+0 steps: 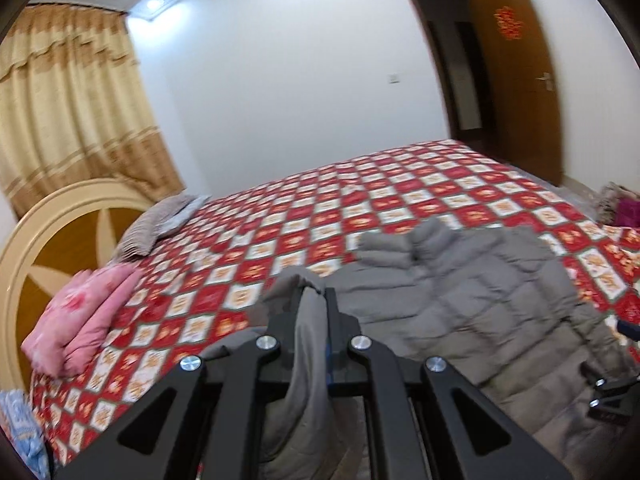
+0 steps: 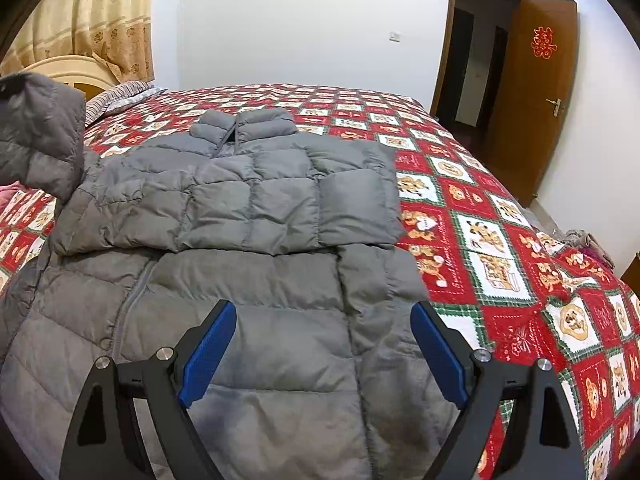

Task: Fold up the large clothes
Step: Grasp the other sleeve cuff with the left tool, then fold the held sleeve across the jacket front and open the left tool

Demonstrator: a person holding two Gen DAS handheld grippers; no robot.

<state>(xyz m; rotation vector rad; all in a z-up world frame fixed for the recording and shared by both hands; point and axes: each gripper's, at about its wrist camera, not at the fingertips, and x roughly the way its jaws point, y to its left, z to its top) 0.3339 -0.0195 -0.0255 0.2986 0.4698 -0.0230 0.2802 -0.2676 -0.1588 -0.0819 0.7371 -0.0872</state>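
A grey quilted puffer jacket (image 2: 248, 208) lies face up on the bed, collar toward the far side, its right sleeve folded across the chest. My left gripper (image 1: 314, 294) is shut on a fold of the jacket's left sleeve (image 1: 308, 352) and holds it lifted above the bed. That raised sleeve (image 2: 40, 136) shows at the left edge of the right wrist view. My right gripper (image 2: 323, 312) stands open low over the jacket's lower front, its blue pads (image 2: 210, 352) wide apart and nothing between them.
The bed carries a red and white patterned quilt (image 2: 492, 232). A folded pink blanket (image 1: 80, 320) and a striped pillow (image 1: 160, 220) lie by the round headboard (image 1: 48, 240). Curtains hang behind it. A brown door (image 2: 536, 92) stands open at the right.
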